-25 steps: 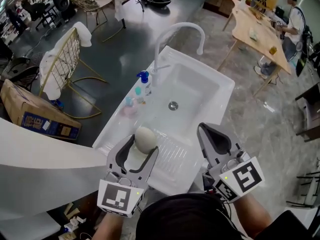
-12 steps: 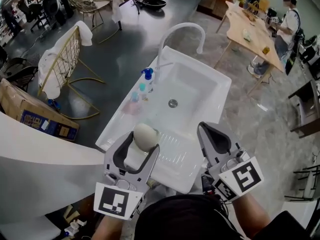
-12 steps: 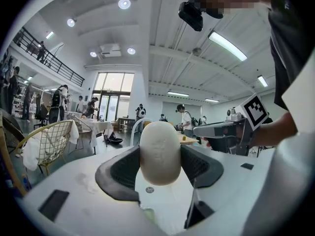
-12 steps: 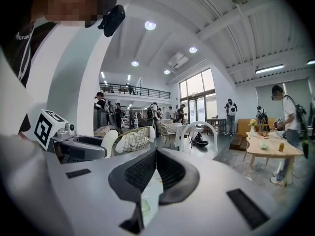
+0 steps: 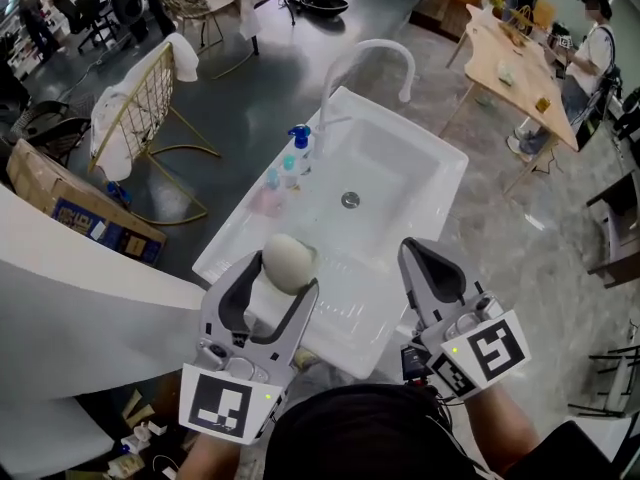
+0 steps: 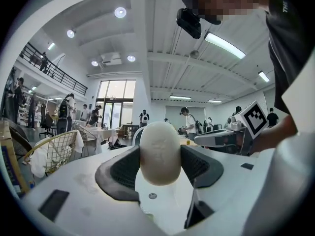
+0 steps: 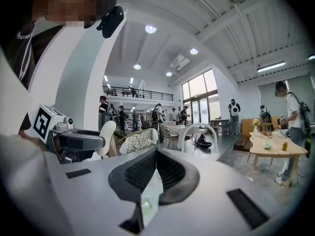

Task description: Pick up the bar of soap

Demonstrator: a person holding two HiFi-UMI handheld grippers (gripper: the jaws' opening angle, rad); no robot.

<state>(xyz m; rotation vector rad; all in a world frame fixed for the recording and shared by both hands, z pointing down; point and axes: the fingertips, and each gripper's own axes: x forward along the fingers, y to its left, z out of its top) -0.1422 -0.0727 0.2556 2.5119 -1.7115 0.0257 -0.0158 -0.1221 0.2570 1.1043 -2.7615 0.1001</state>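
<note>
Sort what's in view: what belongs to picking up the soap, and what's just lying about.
Job in hand: bar of soap, clamped in the left gripper.
Lying about: right gripper (shut, empty), sink, faucet, blue pump bottle, cardboard box, wire chair, wooden table.

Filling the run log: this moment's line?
left tongs: shut on bar of soap, over sink | right tongs: shut, empty

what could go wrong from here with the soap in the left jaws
The rounded cream bar of soap is pinched only at its sides by the left gripper, jaws wide; it may slip out and drop onto the ribbed drainboard of the white sink. Swinging left might knock the small blue-capped bottle on its rim.
</note>
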